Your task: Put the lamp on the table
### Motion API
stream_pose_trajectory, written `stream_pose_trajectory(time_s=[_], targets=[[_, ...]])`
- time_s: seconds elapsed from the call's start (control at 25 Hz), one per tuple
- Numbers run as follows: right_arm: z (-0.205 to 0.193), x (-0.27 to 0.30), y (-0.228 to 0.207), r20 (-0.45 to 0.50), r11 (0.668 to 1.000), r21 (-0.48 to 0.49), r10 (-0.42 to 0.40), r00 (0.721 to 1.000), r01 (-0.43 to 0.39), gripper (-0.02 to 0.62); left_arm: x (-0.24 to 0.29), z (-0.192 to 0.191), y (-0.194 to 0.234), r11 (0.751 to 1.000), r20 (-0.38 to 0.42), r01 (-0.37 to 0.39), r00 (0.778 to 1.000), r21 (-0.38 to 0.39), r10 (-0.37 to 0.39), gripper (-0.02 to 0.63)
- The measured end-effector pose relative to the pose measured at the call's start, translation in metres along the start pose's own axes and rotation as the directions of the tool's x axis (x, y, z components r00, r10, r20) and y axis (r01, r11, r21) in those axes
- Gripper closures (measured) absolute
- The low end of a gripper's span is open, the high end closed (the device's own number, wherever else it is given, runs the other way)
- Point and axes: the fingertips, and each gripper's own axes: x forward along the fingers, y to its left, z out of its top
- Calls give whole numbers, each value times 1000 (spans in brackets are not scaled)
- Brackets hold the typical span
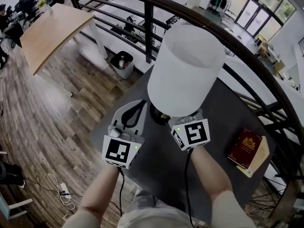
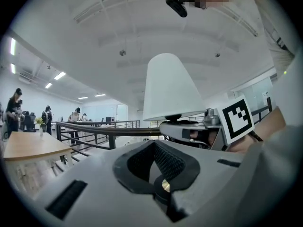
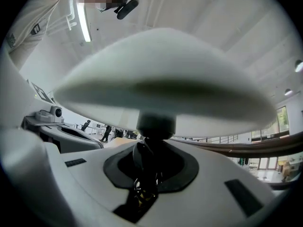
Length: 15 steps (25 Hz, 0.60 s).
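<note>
A lamp (image 1: 185, 70) with a tall white shade was held upright over the dark grey bench (image 1: 228, 113), near the bench's corner closest to the black railing (image 1: 148, 30). Whether its foot was resting on the bench could not be told, since the shade and the grippers covered that spot in the head view. The right gripper (image 1: 184, 118) was tucked under the shade's lower rim. In the right gripper view its jaws were seen pinched on the lamp's dark stem (image 3: 154, 126), just below the shade, which filled the upper part of that view. The left gripper (image 1: 135, 109) was held just beside the right one, to the left of the stem. Its jaws were closed tip to tip, and the padded loop between them was seen to be empty in the left gripper view. There the shade was seen standing above the right gripper and its marker cube (image 2: 236, 119). A dark red booklet (image 1: 244, 147) had been laid on a tan pad (image 1: 260, 161) at the bench's right side, well apart from the lamp. Beyond the railing a bin (image 1: 122, 63) with bottles in it and a pale wooden table (image 1: 52, 30) were seen on the wooden floor (image 1: 57, 113).
</note>
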Motion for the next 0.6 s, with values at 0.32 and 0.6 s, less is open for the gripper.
stream_pose_trajectory(time_s=[0.32, 0.6], targets=[[-77, 40, -13, -49, 1000, 17, -19, 999, 20, 529, 38, -73, 18, 994, -21, 10, 1000, -106, -13, 600], [-134, 54, -8, -84, 1000, 24, -7, 996, 10, 529, 53, -134, 29, 990, -88, -22, 996, -139, 10, 600]])
